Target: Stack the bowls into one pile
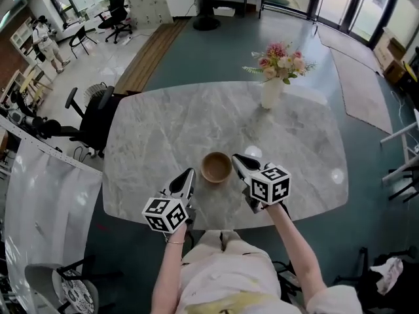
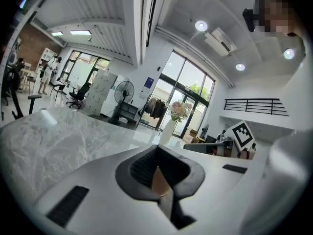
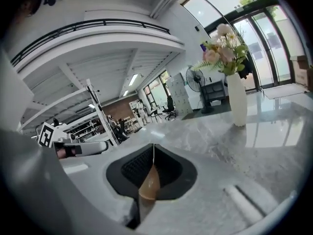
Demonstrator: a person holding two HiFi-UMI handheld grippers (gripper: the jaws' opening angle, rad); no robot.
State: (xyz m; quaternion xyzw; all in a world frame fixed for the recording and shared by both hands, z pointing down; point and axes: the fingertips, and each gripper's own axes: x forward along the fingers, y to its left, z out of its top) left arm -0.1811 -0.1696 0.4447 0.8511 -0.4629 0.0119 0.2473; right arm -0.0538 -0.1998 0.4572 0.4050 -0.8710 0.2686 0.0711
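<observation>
A wooden bowl (image 1: 216, 167), possibly more than one nested, sits on the marble table (image 1: 157, 136) near its front edge. My left gripper (image 1: 190, 173) hovers just left of it, jaws shut to a point with nothing in them. On the bowl's right, my right gripper (image 1: 236, 157) is likewise shut and empty. In the left gripper view the closed left gripper (image 2: 157, 147) shows a brown sliver of the bowl (image 2: 160, 182) through the slit below its tips. The right gripper view shows the same: the right gripper (image 3: 153, 146) is shut, with the bowl (image 3: 149, 185) behind.
A white vase of pink flowers (image 1: 272, 90) stands at the table's far right. A black office chair (image 1: 91, 120) is off the left edge, with a white panel (image 1: 46, 201) beside it. The person sits at the near edge.
</observation>
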